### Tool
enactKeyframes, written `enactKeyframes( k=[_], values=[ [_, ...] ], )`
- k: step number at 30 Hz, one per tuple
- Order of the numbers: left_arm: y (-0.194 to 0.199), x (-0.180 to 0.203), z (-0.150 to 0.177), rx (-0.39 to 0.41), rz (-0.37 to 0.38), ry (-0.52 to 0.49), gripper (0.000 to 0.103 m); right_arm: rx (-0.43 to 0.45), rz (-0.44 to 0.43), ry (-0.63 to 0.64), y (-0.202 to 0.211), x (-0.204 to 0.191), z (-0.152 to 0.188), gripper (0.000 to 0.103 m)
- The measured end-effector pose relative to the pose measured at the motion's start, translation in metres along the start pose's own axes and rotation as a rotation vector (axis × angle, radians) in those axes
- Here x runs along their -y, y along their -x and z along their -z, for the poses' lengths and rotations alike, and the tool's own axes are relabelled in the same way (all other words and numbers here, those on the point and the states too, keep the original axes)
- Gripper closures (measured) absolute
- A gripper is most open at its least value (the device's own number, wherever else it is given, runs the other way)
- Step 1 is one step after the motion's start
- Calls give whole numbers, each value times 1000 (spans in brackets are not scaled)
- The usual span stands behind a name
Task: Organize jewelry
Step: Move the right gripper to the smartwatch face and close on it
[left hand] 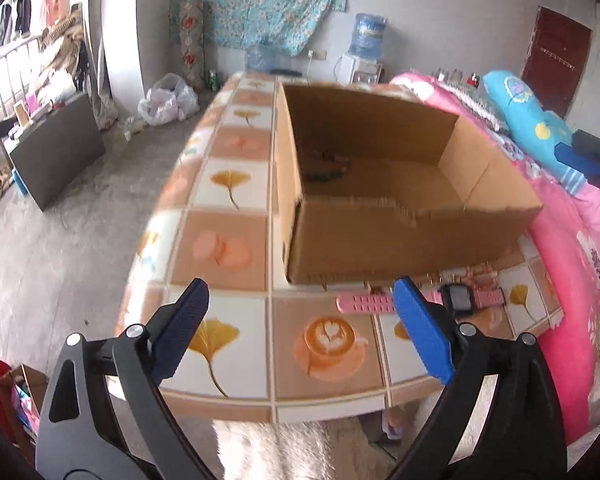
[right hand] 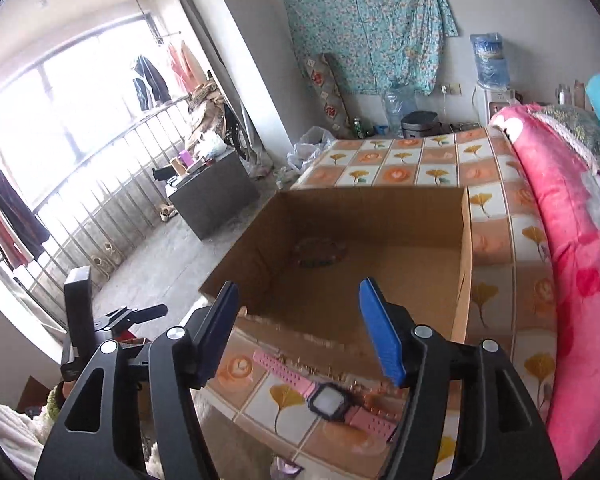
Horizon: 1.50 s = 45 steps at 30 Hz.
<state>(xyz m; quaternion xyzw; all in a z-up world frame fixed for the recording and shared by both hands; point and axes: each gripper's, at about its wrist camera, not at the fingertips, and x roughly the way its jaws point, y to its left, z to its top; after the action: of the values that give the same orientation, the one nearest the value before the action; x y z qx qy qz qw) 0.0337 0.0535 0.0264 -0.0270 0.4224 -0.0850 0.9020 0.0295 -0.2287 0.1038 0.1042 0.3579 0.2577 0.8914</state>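
Left gripper (left hand: 300,324): lower part of the left wrist view, jaws spread wide, nothing between them. Black angular arms with round silver pivot pins; flat blue ribbed pads (left hand: 420,332).

Right gripper (right hand: 298,330): lower centre of the right wrist view, jaws likewise spread, holding nothing. Same black frame and blue ribbed pads (right hand: 380,332).

Worktop (left hand: 236,248): covered in a glossy cloth of square tiles, alternating white and orange-brown, printed with yellow ginkgo leaves and latte cups.

Cardboard box (left hand: 380,240): centre of the left wrist view, rectangular, open at the top, plain brown corrugated board. Near rim rough and torn, fluting exposed along the edge.

Bead bracelet (right hand: 320,254): on the box floor, far left corner, centre of the right wrist view; a small ring of dark and mixed-colour beads, blurred.

Watch (right hand: 328,402): flat on the worktop just in front of the box's near wall, lower centre of the right wrist view, lower right in the left wrist view. Pink perforated rubber strap laid out straight; dark rectangular case with pale face. Below and between the right gripper's pads, not touching them.

Pink blanket (right hand: 560,240): right edge of the frame, soft, fleecy, floral-printed.
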Motion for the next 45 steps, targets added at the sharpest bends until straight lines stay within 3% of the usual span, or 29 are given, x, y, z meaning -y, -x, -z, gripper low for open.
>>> enactKeyframes(
  k=[5,9,18,28,39,45],
  values=[
    [-44,20,32,-102,-69,-43,13,-175,14,-96,-58,14,70,40],
    [-69,30,42,-195,-114,-105,12,-191,45,-57,-74,11,94,40],
    [-70,26,52,-147,-106,-100,7,-285,30,23,-104,8,84,40],
    [-67,26,51,-139,-98,-104,7,-330,118,119,-133,-13,86,40],
    [-65,25,52,-133,-94,-109,7,-405,40,186,-132,-34,100,40],
    [-63,27,56,-105,-105,-112,7,-397,90,230,-131,-43,110,40]
  ],
)
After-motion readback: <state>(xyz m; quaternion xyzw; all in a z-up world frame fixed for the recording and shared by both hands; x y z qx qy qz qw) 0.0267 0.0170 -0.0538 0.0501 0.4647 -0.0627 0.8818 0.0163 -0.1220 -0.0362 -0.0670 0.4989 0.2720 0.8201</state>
